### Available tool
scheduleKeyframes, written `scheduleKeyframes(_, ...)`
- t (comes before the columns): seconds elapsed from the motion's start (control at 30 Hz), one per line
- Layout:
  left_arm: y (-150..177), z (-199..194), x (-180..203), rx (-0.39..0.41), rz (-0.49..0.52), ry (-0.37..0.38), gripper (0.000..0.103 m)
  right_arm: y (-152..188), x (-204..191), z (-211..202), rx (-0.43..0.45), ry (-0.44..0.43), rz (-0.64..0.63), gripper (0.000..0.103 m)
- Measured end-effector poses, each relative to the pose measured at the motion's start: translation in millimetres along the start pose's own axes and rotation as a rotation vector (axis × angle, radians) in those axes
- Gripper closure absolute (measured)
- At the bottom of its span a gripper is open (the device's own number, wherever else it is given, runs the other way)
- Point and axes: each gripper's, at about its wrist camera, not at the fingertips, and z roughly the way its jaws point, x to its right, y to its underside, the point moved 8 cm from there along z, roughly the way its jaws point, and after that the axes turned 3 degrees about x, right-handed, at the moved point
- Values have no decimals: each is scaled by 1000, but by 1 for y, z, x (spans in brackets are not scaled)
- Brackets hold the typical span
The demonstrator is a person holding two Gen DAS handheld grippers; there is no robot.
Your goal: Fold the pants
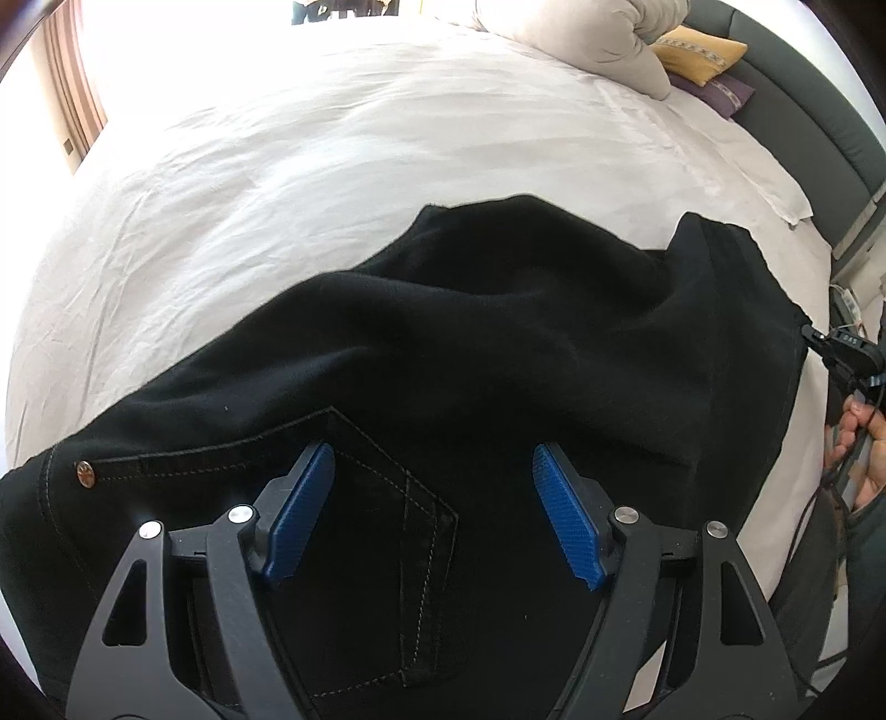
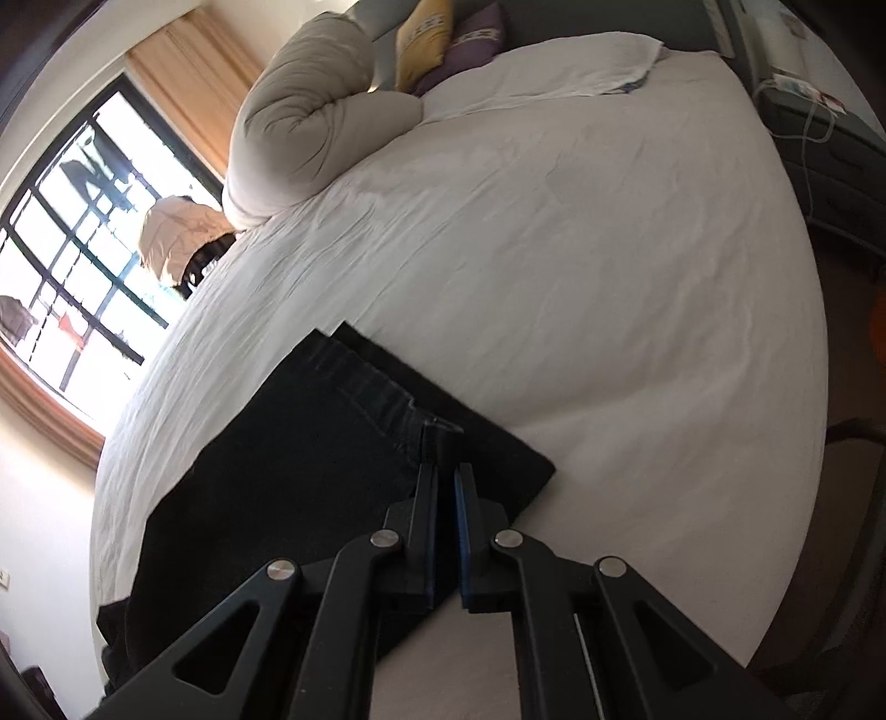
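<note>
Black pants (image 1: 470,343) lie on a white bed sheet (image 1: 277,183), waist end nearest the left wrist camera, with a back pocket and a copper rivet showing. My left gripper (image 1: 433,471) is open, its blue pads (image 1: 302,515) spread just above the pocket. In the right wrist view the pants (image 2: 288,459) show their leg hems. My right gripper (image 2: 446,471) is shut on the hem edge of the pants. The right gripper's tip also shows in the left wrist view (image 1: 814,335) at the cloth's right edge.
A rolled beige duvet (image 2: 310,127) and yellow and purple pillows (image 2: 423,39) lie at the head of the bed. A dark headboard (image 1: 819,111) runs along the right. A window with curtains (image 2: 83,232) is beyond the bed. A nightstand with cables (image 2: 803,105) stands at the bed's corner.
</note>
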Motion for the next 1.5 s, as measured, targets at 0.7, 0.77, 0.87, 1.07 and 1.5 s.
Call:
scheduleKeyframes(0.7, 18, -4, -9, 41, -25, 24, 30, 10, 22, 0, -3, 44, 75, 98)
scheduleKeyframes(0.77, 9, -15, -14, 94, -44, 32, 30, 9, 23, -3, 9, 54, 87, 98)
scheduleKeyframes(0.87, -8, -29, -19, 151, -41, 39, 30, 11, 27, -2, 15, 77, 90, 98)
scheduleKeyframes(1.07, -72, -26, -23, 149, 140, 31, 30, 13, 25, 4, -18, 85, 44, 98)
scheduleKeyframes(1.5, -91, 38, -8, -199, 414, 270, 29, 14, 27, 9, -34, 59, 0, 98)
